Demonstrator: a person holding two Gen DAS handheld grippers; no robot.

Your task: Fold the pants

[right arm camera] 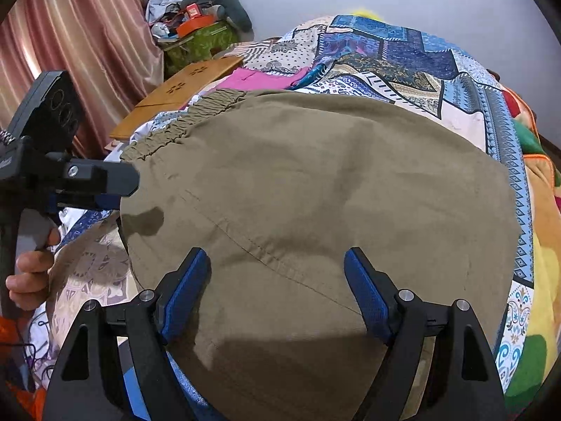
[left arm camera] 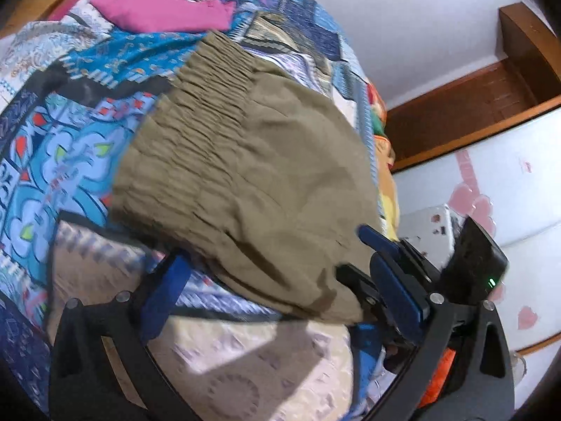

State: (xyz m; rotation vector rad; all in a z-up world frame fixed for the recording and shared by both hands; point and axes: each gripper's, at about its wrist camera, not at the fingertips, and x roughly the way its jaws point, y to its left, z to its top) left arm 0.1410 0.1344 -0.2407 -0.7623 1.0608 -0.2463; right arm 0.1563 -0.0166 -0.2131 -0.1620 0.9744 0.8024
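R hand-held gripper (right arm camera: 277,273) spread wide, low over pants (right arm camera: 315,193).

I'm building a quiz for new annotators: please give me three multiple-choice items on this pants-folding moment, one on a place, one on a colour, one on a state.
1. Where do the pants lie?
A. on a patterned bedspread
B. on a bare wooden floor
C. in a basket

2. What colour is the garment beyond the waistband?
A. white
B. black
C. magenta

3. How do the right gripper's jaws stand?
A. shut on the waistband
B. open, holding nothing
C. shut on the bedspread

Answers: 1 A, the olive pants rest on the patchwork bedspread. 2 C, the garment is magenta. 3 B, the right gripper has its fingers spread apart over the cloth.
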